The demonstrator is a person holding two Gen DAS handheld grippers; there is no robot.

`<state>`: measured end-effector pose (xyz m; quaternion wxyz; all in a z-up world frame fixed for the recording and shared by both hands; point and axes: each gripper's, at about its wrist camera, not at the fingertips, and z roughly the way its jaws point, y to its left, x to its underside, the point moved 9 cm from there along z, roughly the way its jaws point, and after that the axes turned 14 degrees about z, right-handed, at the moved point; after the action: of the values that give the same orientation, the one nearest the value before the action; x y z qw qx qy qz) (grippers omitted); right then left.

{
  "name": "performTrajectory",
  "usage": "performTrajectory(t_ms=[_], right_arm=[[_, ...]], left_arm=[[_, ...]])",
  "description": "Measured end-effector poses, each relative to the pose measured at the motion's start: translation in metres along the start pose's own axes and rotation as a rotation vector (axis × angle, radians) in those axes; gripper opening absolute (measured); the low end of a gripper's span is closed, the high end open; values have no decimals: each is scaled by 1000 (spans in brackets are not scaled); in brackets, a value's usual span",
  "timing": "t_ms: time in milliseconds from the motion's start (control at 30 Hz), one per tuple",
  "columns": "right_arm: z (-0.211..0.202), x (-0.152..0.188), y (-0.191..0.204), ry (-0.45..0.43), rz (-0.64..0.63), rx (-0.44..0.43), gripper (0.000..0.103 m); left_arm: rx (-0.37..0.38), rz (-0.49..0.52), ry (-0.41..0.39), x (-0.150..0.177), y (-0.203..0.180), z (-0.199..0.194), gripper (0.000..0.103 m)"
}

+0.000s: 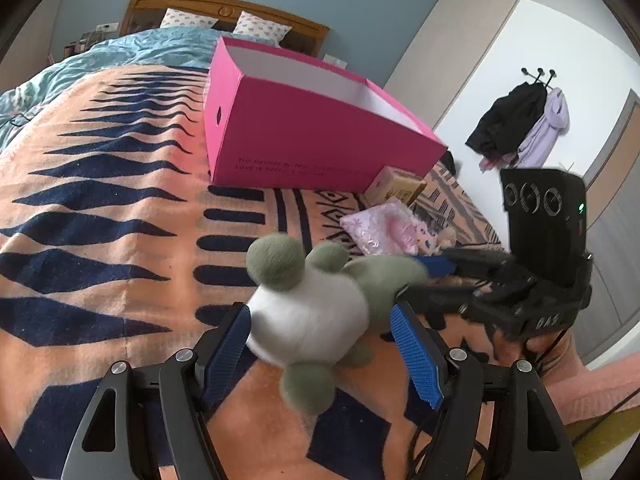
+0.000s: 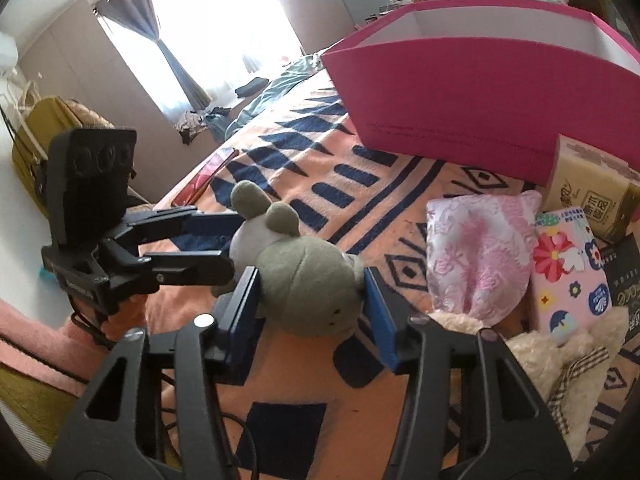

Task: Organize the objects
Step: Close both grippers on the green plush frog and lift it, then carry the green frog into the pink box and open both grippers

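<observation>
A green and white plush toy [image 1: 316, 312] lies on the patterned bed blanket. My left gripper [image 1: 324, 344] has its blue pads on either side of the toy's white body. My right gripper [image 2: 312, 292] has its pads against both sides of the toy's green head [image 2: 308, 284]. In the left wrist view the right gripper [image 1: 432, 280] reaches in from the right onto the head. In the right wrist view the left gripper [image 2: 224, 240] comes in from the left at the toy's white body. An open pink box [image 1: 304, 128] stands beyond; it also shows in the right wrist view [image 2: 480, 88].
A pink floral pouch [image 2: 476, 256], a flowered tissue pack [image 2: 568, 272], a tan carton [image 2: 588, 192] and a beige plush [image 2: 560, 364] lie right of the toy. Pillows and a wooden headboard [image 1: 224, 12] are at the far end. Coats [image 1: 516, 124] hang on the wall.
</observation>
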<state>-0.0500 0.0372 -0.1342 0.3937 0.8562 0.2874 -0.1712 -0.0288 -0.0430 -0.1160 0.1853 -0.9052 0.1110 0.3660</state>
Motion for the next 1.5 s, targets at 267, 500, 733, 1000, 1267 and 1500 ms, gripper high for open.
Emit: performTrajectory(t_ms=[267, 500, 733, 1000, 1267, 1500], right_arm=[[-10, -14, -9, -23, 33, 4, 54], [-17, -20, -11, -43, 43, 5, 54], [-34, -38, -2, -97, 10, 17, 54], [-65, -81, 13, -189, -49, 9, 54], [-90, -150, 23, -285, -91, -12, 54], [-93, -214, 14, -316, -60, -56, 54]], left_arm=[[24, -16, 30, 4, 0, 14, 71], [23, 7, 13, -6, -6, 15, 67], [23, 49, -39, -33, -13, 4, 67], [-30, 148, -113, -91, -19, -17, 67], [-92, 226, -172, -166, -5, -27, 67], [-106, 224, -178, -215, 19, -14, 69]])
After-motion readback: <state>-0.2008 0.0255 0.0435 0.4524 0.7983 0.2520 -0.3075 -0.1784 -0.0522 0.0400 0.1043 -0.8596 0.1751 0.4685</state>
